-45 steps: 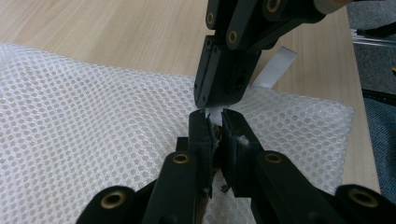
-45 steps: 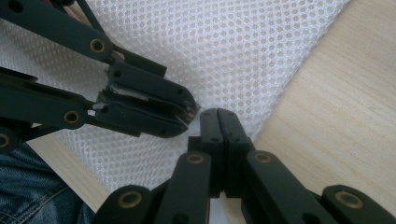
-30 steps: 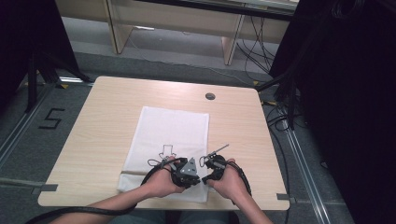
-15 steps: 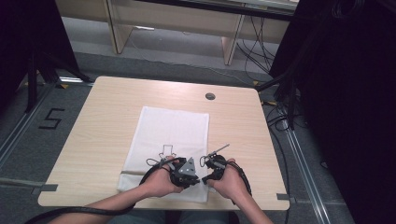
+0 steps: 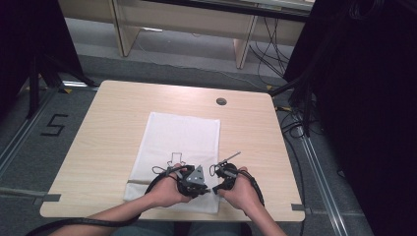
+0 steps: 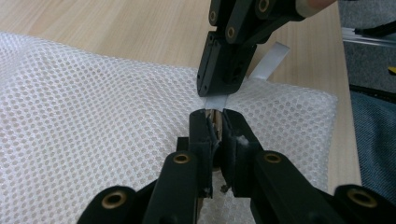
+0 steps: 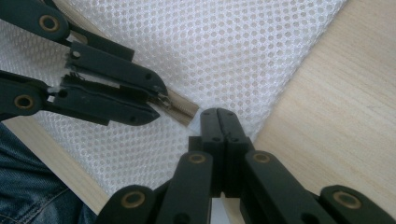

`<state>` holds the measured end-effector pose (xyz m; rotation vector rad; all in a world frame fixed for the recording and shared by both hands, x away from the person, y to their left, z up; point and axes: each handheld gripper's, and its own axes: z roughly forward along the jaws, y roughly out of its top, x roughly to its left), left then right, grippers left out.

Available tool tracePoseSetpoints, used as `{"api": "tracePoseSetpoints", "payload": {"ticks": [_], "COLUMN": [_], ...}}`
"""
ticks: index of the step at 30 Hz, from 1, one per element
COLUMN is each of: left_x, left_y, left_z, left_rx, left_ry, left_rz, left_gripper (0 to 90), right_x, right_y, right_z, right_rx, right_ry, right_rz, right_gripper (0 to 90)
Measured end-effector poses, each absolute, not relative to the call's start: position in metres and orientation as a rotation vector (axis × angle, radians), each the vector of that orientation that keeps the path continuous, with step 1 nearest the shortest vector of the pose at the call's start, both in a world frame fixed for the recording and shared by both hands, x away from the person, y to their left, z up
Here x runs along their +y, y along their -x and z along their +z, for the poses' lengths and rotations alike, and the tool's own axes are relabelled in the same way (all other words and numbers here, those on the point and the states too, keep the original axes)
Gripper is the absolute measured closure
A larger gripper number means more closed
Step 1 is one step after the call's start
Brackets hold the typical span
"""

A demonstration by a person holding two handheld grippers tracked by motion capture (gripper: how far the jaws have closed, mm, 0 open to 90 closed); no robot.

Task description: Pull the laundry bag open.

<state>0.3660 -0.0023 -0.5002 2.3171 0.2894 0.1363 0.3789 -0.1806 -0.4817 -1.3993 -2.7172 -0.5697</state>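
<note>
A wooden table [image 5: 118, 128] fills mid-frame, grey floor [image 5: 29, 132] around it. Low centre, the left gripper [image 5: 197, 183] pinches the mesh bag's [image 5: 182, 135] zipper [image 7: 180, 106]. The right gripper [image 5: 220, 183] clamps a white tab [image 6: 266, 65].

One table [image 5: 118, 147] stands in the high view, and on it lies one white mesh bag [image 5: 182, 137]. The bag has one zipper [image 7: 180, 106], near its edge closest to the person, and one white tab [image 6: 271, 60] at that same end of the bag. Two grippers, the left gripper [image 5: 204, 189] and the right gripper [image 5: 215, 189], rest on the bag. One round hole [image 5: 221, 102] sits in the table beyond the bag.
</note>
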Motion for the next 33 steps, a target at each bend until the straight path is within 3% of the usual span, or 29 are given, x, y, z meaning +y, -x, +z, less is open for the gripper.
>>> {"api": "tracePoseSetpoints", "payload": {"ticks": [33], "left_x": [0.015], "left_y": [-0.366], "left_z": [-0.492], "left_rx": [0.321], "left_ry": [-2.302], "left_rz": [0.128], "left_gripper": [82.5], "right_x": [-0.18], "right_y": [-0.379], "right_z": [-0.481], "right_rx": [-2.715], "right_ry": [1.406], "right_rz": [-0.566], "right_gripper": [90.0]}}
